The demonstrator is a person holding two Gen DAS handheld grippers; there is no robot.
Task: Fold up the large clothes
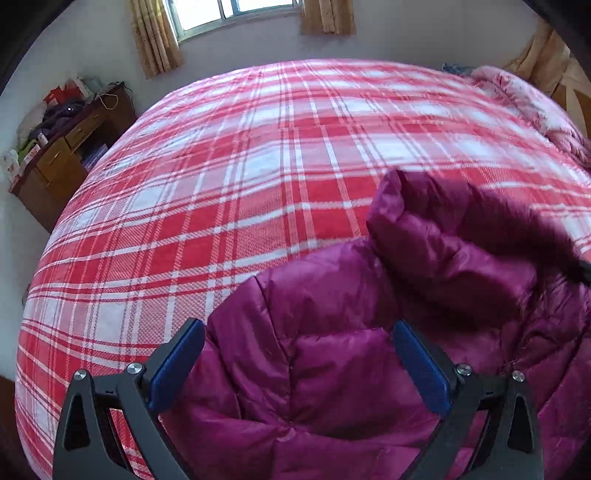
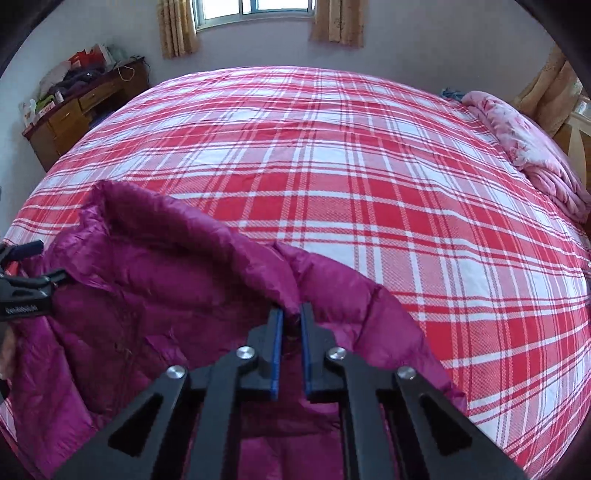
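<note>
Two grippers over a red-and-white plaid bedspread (image 2: 369, 177). Magenta puffer jacket (image 1: 332, 332) spread on the near edge of the bed, collar folded up. Left gripper (image 1: 299, 354) spread wide, blue pads (image 1: 177, 365) either side of a quilted panel, not pressing. Right gripper (image 2: 291, 317) clenched on a fold of the jacket's collar edge, blue pads nearly meeting. Crumpled pink quilt (image 2: 532, 155) at far right. Cluttered wooden desk (image 2: 85, 107) by the far-left wall. Curtained window (image 2: 255, 14) beyond.

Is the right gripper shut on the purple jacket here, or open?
Shut on it. The right gripper has its blue pads nearly together, pinching an edge of the purple jacket.
</note>
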